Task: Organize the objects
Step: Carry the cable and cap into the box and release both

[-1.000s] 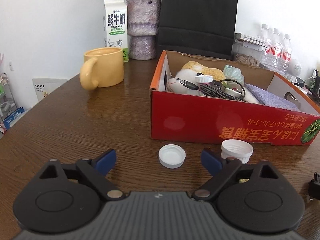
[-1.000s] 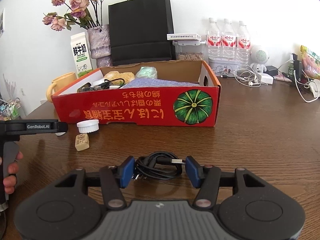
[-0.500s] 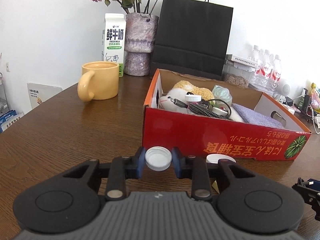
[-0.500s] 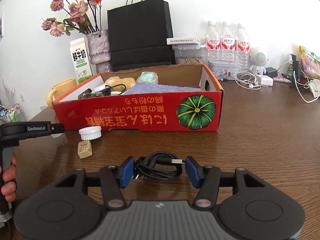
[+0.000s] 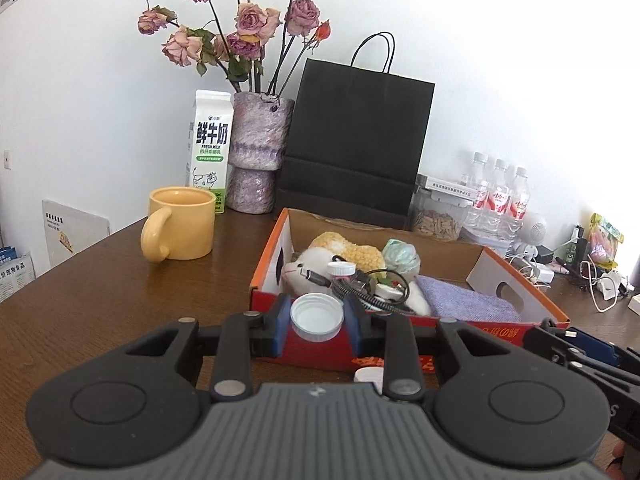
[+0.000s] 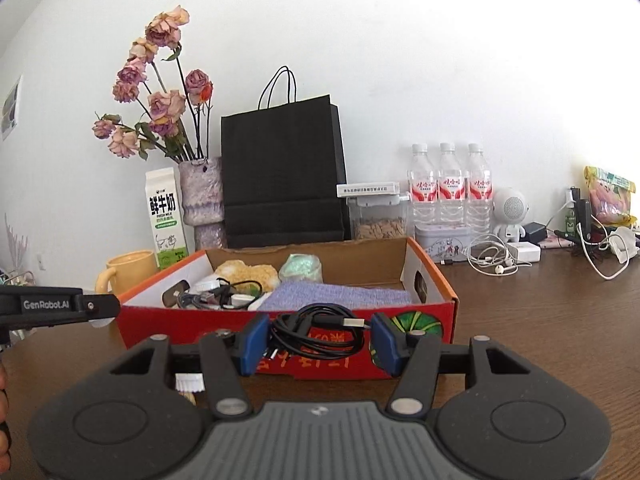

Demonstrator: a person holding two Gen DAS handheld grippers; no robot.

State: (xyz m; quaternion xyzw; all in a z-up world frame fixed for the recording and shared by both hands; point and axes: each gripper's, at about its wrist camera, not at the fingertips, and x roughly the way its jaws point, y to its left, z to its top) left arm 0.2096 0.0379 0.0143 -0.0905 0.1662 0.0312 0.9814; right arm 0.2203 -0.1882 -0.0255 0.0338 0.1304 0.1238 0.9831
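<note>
My left gripper (image 5: 317, 322) is shut on a white bottle cap (image 5: 317, 317), lifted off the table in front of the near wall of the red cardboard box (image 5: 496, 326). My right gripper (image 6: 318, 338) is shut on a coiled black cable (image 6: 316, 336), raised level with the red box (image 6: 448, 312) rim. The box holds a plush toy (image 5: 340, 250), a purple cloth (image 6: 336, 296), cables and a small jar. A second white cap (image 5: 368, 376) lies on the table under the left gripper, also showing as the ribbed white cap (image 6: 189, 382) in the right wrist view.
A yellow mug (image 5: 180, 224), milk carton (image 5: 210, 148), vase of dried roses (image 5: 258, 152) and black paper bag (image 5: 356, 144) stand behind the box. Water bottles (image 6: 448, 184), a white speaker (image 6: 510, 210), earphones and chargers crowd the back right. The left tool (image 6: 56, 306) reaches in at left.
The left gripper closed on the white cap and lifted it toward the box. The right gripper rose with the cable, and both views tilted upward.
</note>
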